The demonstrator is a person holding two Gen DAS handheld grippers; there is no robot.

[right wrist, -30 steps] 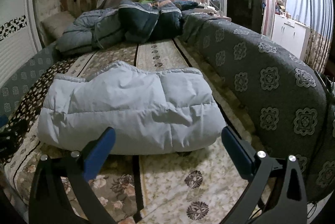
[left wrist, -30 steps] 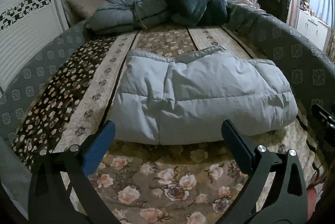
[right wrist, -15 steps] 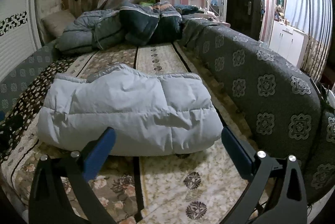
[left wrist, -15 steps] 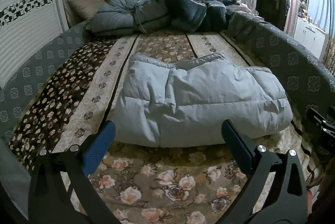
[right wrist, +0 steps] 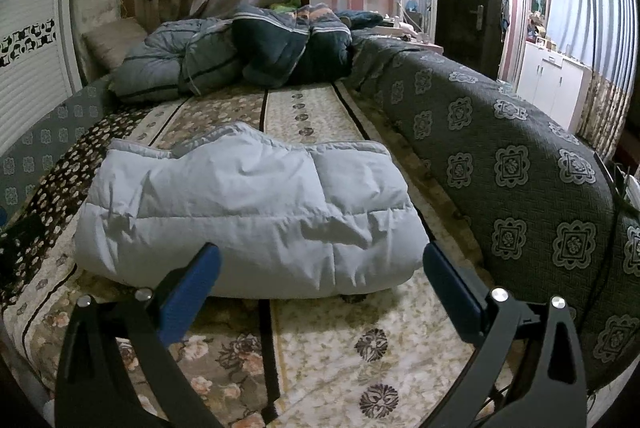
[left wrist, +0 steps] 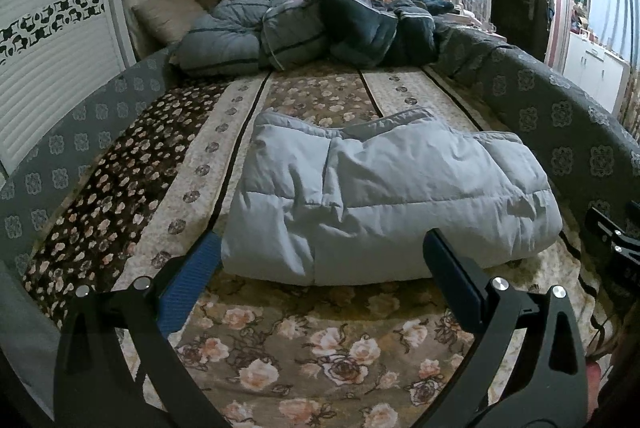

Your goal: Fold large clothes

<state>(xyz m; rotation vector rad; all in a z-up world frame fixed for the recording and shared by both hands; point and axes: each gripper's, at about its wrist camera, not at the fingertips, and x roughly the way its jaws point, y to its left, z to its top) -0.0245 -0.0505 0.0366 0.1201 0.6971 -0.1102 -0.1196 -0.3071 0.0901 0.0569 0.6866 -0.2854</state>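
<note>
Jacket [left wrist: 384, 203] lies folded on the bed [left wrist: 304, 348], straight ahead of both claws and apart from them, its long axis running crosswise to their fingers. Left claw [left wrist: 322, 256] and right claw [right wrist: 322, 260] both stand spread wide and empty, about equally near its front edge. It looks pale grey-blue, quilted and puffy, a thick bundle with a rounded fold facing them.
</note>
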